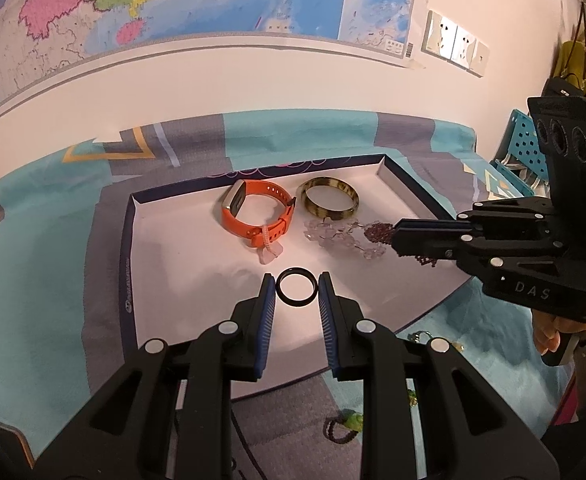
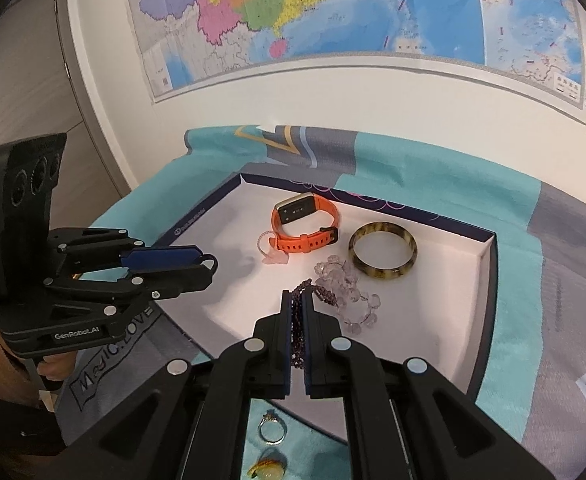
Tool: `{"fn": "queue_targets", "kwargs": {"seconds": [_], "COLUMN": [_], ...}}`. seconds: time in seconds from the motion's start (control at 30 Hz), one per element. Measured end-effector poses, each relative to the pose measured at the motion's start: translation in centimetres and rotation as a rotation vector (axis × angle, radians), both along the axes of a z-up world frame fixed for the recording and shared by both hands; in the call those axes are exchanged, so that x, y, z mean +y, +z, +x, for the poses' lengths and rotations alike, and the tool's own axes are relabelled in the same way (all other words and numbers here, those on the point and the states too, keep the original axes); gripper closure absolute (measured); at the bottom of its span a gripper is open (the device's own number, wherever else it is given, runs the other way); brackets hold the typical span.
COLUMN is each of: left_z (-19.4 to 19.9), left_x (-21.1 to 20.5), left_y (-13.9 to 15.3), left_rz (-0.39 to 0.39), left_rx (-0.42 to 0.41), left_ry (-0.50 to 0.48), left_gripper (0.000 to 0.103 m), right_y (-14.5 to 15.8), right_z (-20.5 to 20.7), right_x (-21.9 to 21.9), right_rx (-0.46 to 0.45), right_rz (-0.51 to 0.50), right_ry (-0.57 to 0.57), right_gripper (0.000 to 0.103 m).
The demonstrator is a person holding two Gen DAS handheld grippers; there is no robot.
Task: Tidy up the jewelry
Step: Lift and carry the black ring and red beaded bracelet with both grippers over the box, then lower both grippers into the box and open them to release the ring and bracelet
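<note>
Now placing into tray (image 1: pixel 133 248) | left tongs (image 1: pixel 296 286) spread around black ring (image 1: pixel 296 287) | right tongs (image 2: pixel 297 300) clamped on bead chain (image 2: pixel 299 332) | next: lower chain at 6 o'clock of clear beads (image 2: pixel 349 292), release.

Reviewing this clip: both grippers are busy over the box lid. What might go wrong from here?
1. The right gripper is shut on the dark beaded chain, which hangs close to the clear crystal bracelet; lowering it may tangle them.
2. The left gripper has the black ring between open fingers; such a thin ring could slip or flip on closing.
3. The grippers are near each other and may collide.
</note>
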State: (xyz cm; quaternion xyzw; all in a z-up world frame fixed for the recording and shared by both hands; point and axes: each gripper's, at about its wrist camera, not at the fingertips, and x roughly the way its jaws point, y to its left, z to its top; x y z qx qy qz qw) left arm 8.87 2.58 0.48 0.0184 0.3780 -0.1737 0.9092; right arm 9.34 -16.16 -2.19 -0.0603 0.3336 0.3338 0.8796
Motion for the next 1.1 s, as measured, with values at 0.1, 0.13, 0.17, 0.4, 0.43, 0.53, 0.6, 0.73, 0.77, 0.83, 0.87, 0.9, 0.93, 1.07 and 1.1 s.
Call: {"fn": "queue_targets", "kwargs": {"seconds": [0.1, 0.13, 0.17, 0.4, 0.43, 0.53, 0.6, 0.73, 0.77, 0.83, 0.87, 0.9, 0.93, 1.07, 1.1], "left_z": [0.4, 0.5, 0.7, 1.8, 2.0, 2.4, 2.6, 3.1, 3.3, 3.5, 3.6, 3.7, 3.8, 4.1, 4.1], "left_x": [-0.2, -0.2, -0.3, -0.6, -0.7, -0.7, -0.7, -0.6, -0.6, -0.6, -0.6, -0.7, -0.7, -0.9, -1.0], "left_y": [-0.2, -0.2, -0.3, -0.8, -0.9, -1.1, -1.3, -1.9, -2.1, -2.3, -2.4, -2.5, -2.6, -3.0, -3.0], "left_rz": [-0.001, -0.001, 0.000, 0.007, 0.010, 0.011, 0.017, 0.023, 0.024, 0.026, 0.027, 0.027, 0.027, 0.031, 0.030], "left_rx": [0.006, 0.008, 0.010, 0.025, 0.027, 0.037, 0.041, 0.057, 0.061, 0.069, 0.071, 0.075, 0.077, 0.089, 0.091], "left_ry": [0.001, 0.002, 0.004, 0.006, 0.007, 0.010, 0.014, 0.023, 0.025, 0.028, 0.029, 0.030, 0.030, 0.036, 0.035], "left_gripper": [0.081, 0.081, 0.081, 0.081, 0.081, 0.081, 0.081, 0.081, 0.081, 0.081, 0.081, 0.081, 0.081, 0.081, 0.081], "right_y": [-0.3, -0.4, -0.4, -1.0, -1.2, -1.5, -1.6, -2.0, -2.1, -2.3, -2.4, -2.4, -2.5, -2.9, -3.0], "right_z": [0.4, 0.5, 0.6, 1.3, 1.4, 1.6, 1.8, 2.2, 2.4, 2.6, 2.8, 2.9, 3.0, 3.2, 3.3], "right_x": [0.4, 0.5, 0.6, 1.3, 1.5, 1.7, 1.8, 1.9, 2.0, 2.0, 2.0, 2.0, 2.0, 1.9, 1.9], "right_rx": [0.001, 0.001, 0.000, 0.001, 0.001, 0.001, 0.000, -0.001, 0.001, 0.003, 0.003, 0.003, 0.002, 0.002, 0.003], "right_rz": [-0.014, -0.018, -0.022, -0.056, -0.065, -0.081, -0.088, -0.107, -0.112, -0.118, -0.122, -0.125, -0.128, -0.140, -0.142], "right_ry": [0.002, 0.002, 0.002, 0.006, 0.008, 0.011, 0.011, 0.006, 0.006, 0.003, 0.001, -0.001, -0.004, -0.016, -0.019], "right_gripper": [0.100, 0.100, 0.100, 0.100, 0.100, 0.100, 0.100, 0.100, 0.100, 0.100, 0.100, 0.100, 0.100, 0.099, 0.099]}}
